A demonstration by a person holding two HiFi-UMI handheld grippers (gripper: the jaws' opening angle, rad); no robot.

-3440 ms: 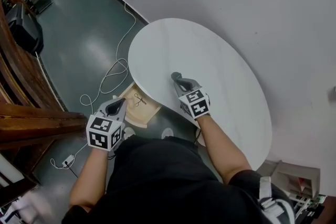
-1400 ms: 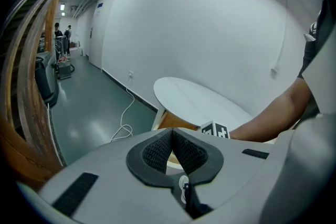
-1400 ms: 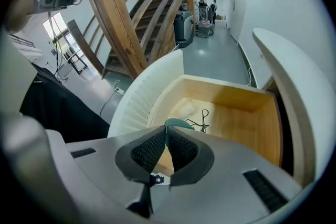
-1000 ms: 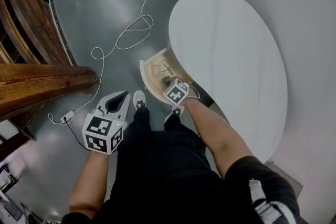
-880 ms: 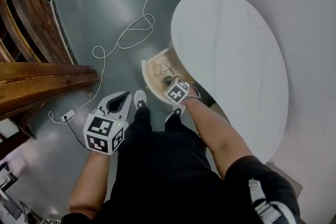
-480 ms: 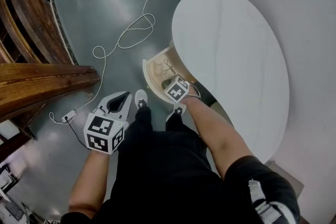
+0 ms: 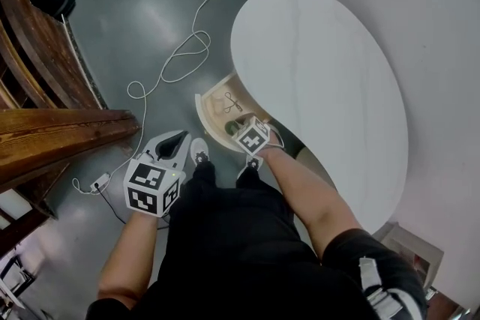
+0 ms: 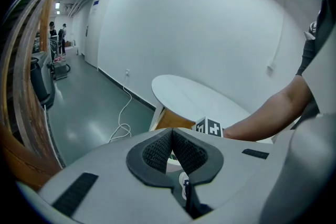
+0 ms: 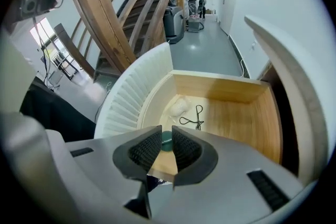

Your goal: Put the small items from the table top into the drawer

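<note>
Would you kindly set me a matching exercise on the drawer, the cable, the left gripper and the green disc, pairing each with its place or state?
Things:
1. drawer
2. cable
3. left gripper
4. green disc

Places or states:
A. lying on the drawer's wooden bottom
B. jaws together
C. pulled open below the table
D. trailing across the floor

Pairs: 1-C, 2-D, 3-B, 4-A.

Drawer (image 9: 229, 89) open from above, tabletop (image 7: 322, 79) seemingly overhanging its far end
</note>
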